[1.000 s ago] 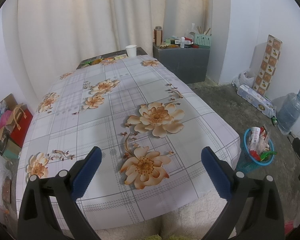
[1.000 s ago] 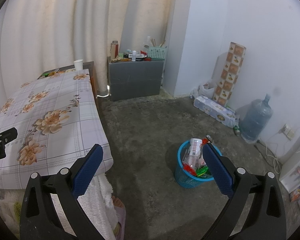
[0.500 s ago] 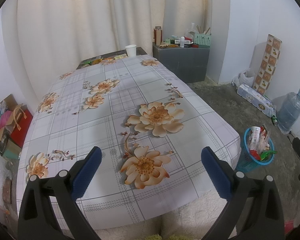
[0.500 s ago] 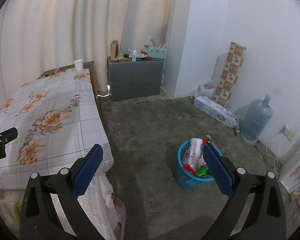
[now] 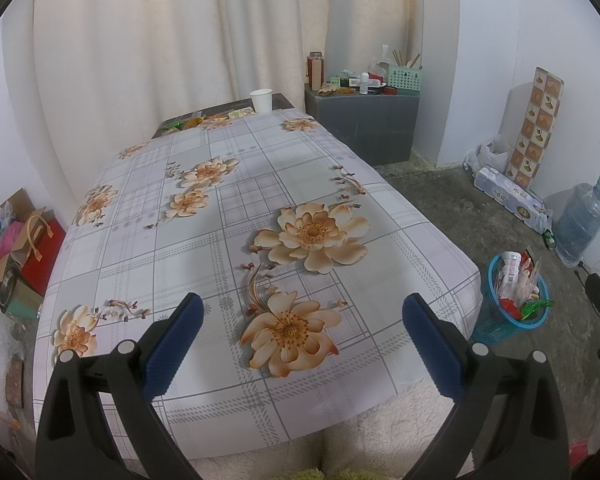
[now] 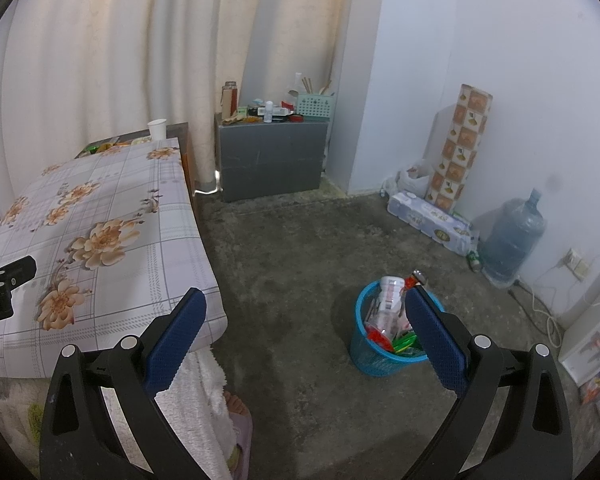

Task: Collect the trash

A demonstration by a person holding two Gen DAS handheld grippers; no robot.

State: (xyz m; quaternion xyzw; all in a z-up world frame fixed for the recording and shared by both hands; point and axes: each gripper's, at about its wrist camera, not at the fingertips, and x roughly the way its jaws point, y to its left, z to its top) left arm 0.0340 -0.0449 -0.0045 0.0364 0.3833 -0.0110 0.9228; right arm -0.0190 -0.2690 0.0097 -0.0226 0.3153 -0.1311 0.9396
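My left gripper (image 5: 300, 340) hangs over the near end of the flowered tablecloth (image 5: 228, 216), jaws spread wide with nothing between them. My right gripper (image 6: 306, 328) is held out over the concrete floor (image 6: 284, 248), jaws just as wide and empty. The blue basket (image 6: 384, 354) stands on that floor, well apart from the table, packed with trash (image 6: 388, 312): a white bottle, red and green wrappers. At the table's far end sit a paper cup (image 5: 261, 100) and what may be wrappers (image 5: 204, 121)
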